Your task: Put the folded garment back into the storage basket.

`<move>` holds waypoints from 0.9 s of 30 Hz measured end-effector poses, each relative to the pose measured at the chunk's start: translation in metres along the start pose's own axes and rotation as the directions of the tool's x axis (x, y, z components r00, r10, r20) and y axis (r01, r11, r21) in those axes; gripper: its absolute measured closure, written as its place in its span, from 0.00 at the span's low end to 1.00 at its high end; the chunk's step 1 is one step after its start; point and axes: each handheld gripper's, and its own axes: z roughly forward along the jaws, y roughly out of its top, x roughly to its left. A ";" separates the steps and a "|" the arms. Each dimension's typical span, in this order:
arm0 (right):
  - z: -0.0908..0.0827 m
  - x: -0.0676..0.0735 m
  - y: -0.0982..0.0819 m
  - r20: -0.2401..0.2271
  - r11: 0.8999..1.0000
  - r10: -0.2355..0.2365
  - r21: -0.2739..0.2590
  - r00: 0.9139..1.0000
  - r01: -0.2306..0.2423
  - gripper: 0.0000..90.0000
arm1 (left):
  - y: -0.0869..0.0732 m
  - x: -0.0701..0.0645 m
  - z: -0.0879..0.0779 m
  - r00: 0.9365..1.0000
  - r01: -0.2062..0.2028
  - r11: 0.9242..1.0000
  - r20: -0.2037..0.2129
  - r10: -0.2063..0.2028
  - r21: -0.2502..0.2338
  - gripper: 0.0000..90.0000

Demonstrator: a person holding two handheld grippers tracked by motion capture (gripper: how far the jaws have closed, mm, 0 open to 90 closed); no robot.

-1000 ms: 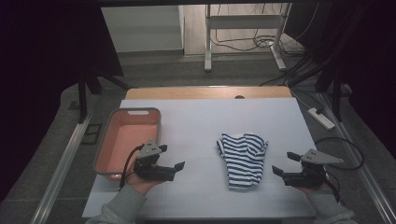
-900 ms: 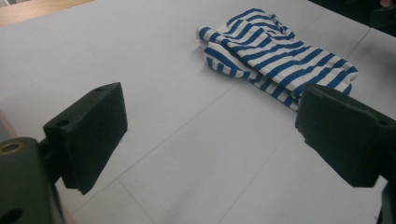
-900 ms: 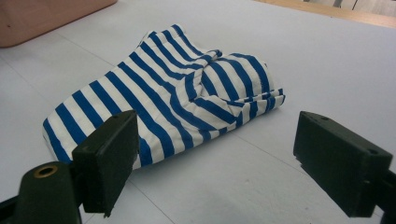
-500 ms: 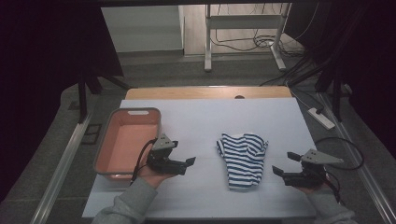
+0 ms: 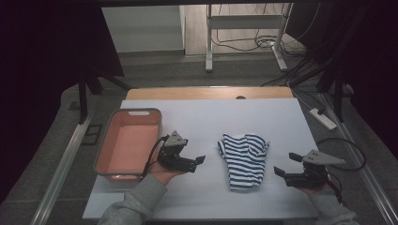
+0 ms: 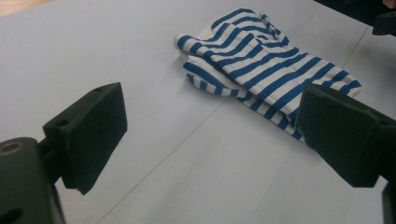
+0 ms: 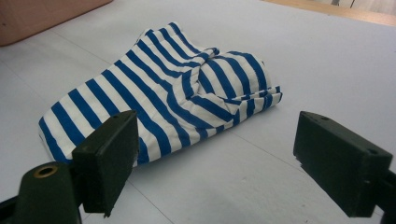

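A blue-and-white striped cloth [image 5: 245, 159] lies crumpled on the white table [image 5: 211, 117], right of centre. My left gripper [image 5: 196, 163] hovers to the cloth's left, between it and the tray, open with nothing between its jaws. The left gripper view looks across the table at the striped cloth [image 6: 266, 70], apart from the jaws. My right gripper [image 5: 286, 165] stands open to the right of the cloth, near the front edge. Its own view shows the striped cloth [image 7: 173, 93] close ahead of the wide-spread jaws, untouched.
An empty orange tray [image 5: 129, 143] with a grey rim sits at the table's left side. A cable [image 5: 342, 150] trails from the right gripper over the table's right edge. A power strip [image 5: 324, 118] lies on the floor beyond.
My left gripper has moved right and forward from beside the tray toward the cloth. The right gripper has hardly moved.
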 end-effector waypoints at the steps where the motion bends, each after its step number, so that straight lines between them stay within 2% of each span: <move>1: 0.000 0.000 0.000 0.000 1.000 0.000 0.000 1.000 0.000 0.17 | 0.000 0.000 0.000 1.000 0.000 1.000 0.000 0.000 0.000 0.10; 22: 0.001 0.000 -0.001 -0.006 1.000 0.001 0.009 1.000 -0.001 0.17 | 0.020 -0.001 0.033 0.999 0.017 1.000 0.045 -0.017 0.019 0.10; 27: 0.001 0.000 -0.001 -0.006 1.000 0.001 0.004 1.000 -0.001 0.17 | 0.021 -0.002 0.041 0.999 0.012 0.999 0.044 -0.014 0.035 0.10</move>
